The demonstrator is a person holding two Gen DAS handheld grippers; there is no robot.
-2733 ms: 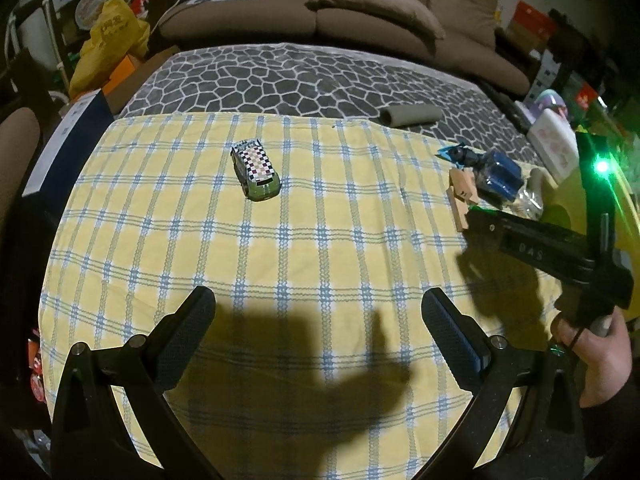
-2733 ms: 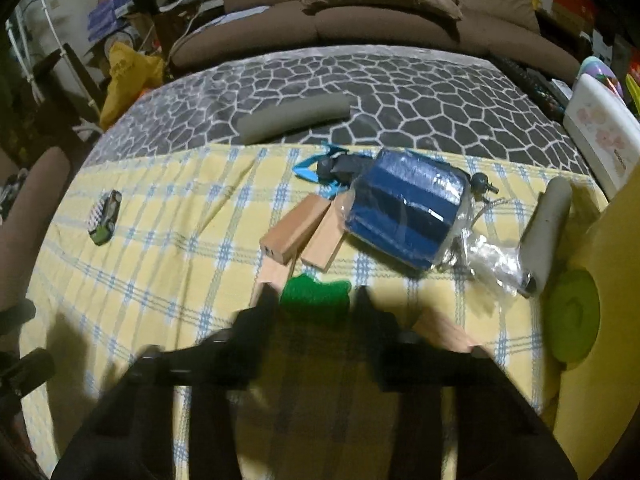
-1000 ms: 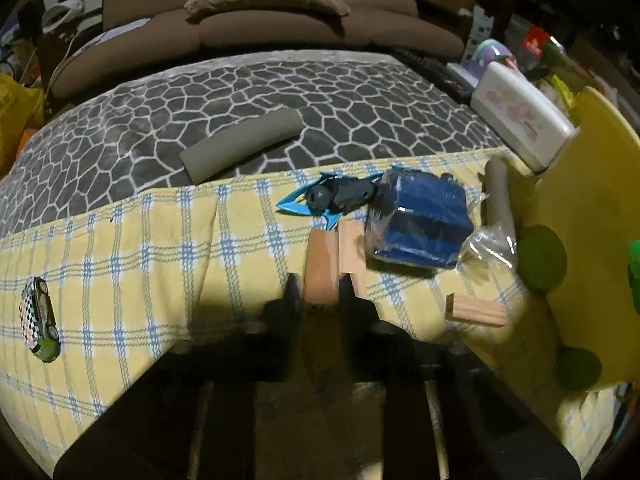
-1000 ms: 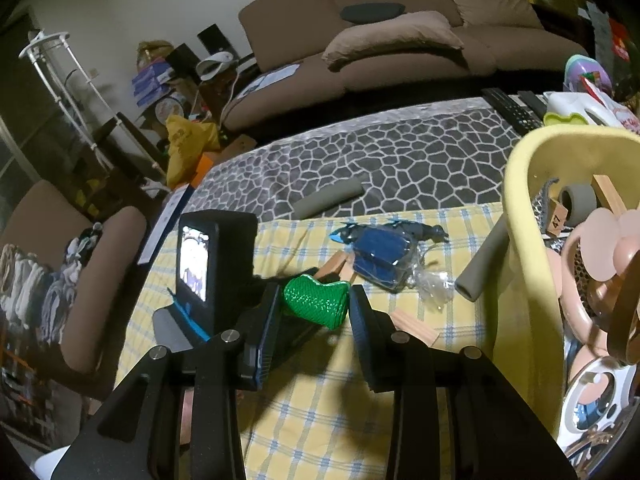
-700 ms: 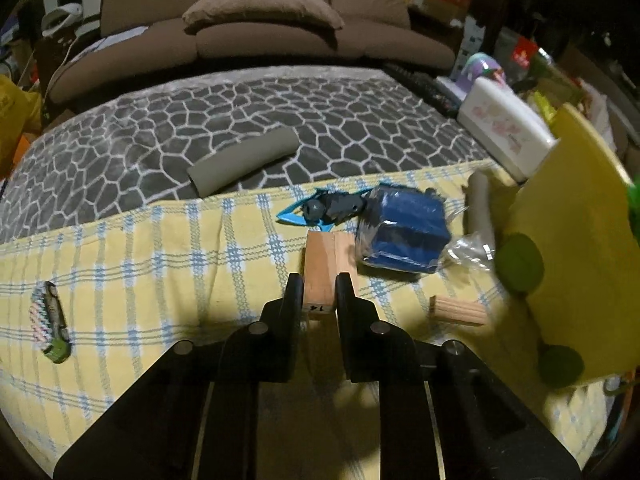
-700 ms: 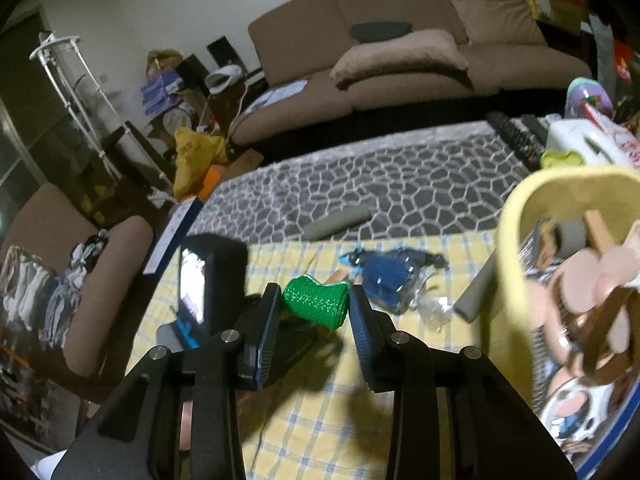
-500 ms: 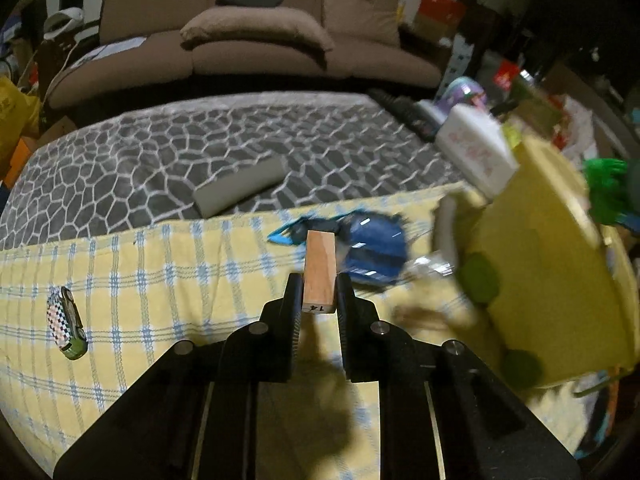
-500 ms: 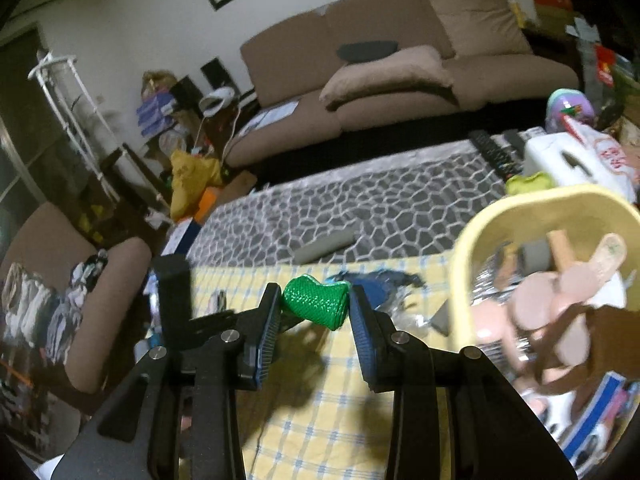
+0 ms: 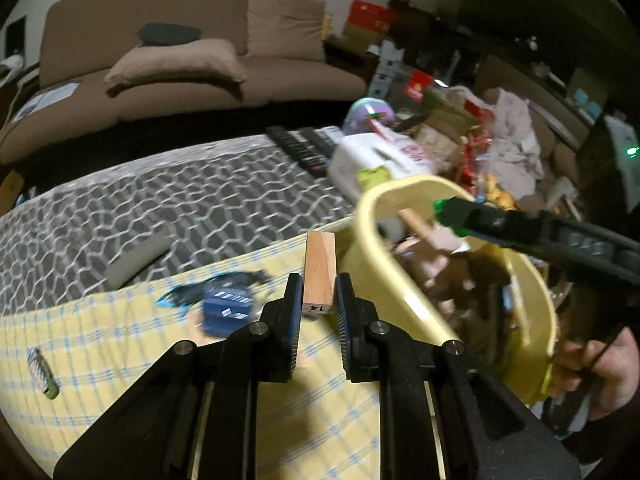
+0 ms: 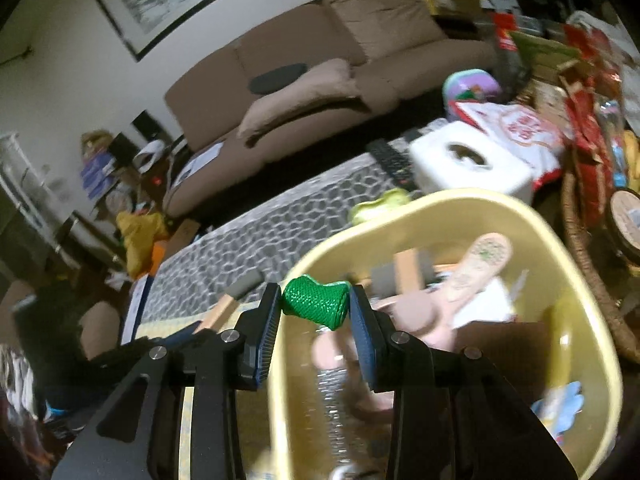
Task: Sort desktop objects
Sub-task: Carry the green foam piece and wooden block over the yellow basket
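Observation:
My left gripper (image 9: 317,300) is shut on a wooden block (image 9: 319,270) marked 14 and holds it in the air just left of the yellow basket (image 9: 374,236). My right gripper (image 10: 314,312) is shut on a green woven object (image 10: 316,305) and holds it over the near left rim of the yellow basket (image 10: 588,340). The right gripper also shows in the left wrist view (image 9: 450,216), above the basket with the green object at its tip. The basket holds several items, among them a pink paddle (image 10: 476,268).
On the yellow checked cloth (image 9: 120,344) lie a blue wrapped pack (image 9: 226,310), a blue toy (image 9: 192,290) and a toy car (image 9: 40,368). A grey roll (image 9: 136,258) lies on the patterned cover. A white tissue box (image 10: 468,160) and clutter stand behind the basket.
Both grippers have risen and swung right toward the yellow basket with their loads. The green object now hangs over the basket's rim; the block has come up beside the basket.

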